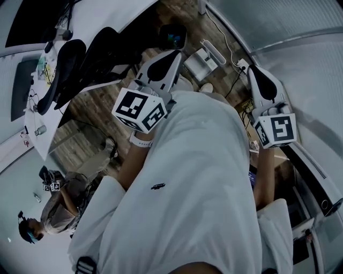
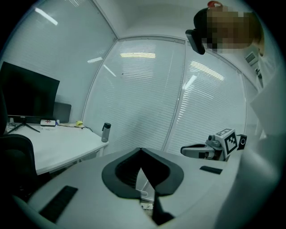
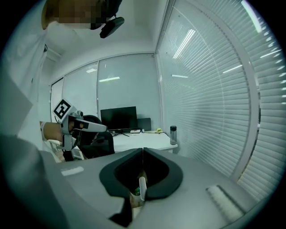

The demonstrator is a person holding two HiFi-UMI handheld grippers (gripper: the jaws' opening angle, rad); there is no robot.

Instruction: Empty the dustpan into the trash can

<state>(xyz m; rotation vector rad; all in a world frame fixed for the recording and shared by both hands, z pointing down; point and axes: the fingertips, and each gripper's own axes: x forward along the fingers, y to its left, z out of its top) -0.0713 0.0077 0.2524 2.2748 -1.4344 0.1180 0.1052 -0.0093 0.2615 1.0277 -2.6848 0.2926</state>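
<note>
**White dustpan (image 1: 202, 61) lies on the floor, unheld**

Left tongs (image 2: 141, 150) and right tongs (image 3: 142, 149) are held up before the person's shirt (image 1: 203, 176), each pair pressed together tip to tip. What looks like the dustpan sits on the wood floor (image 1: 185, 13) beyond and between them. A dark bin (image 1: 172, 36) stands just past the left tips.

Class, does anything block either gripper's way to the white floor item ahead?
Nothing visible does. The left gripper and right gripper, both shut, point across floor toward the white item, possibly the dustpan.
</note>
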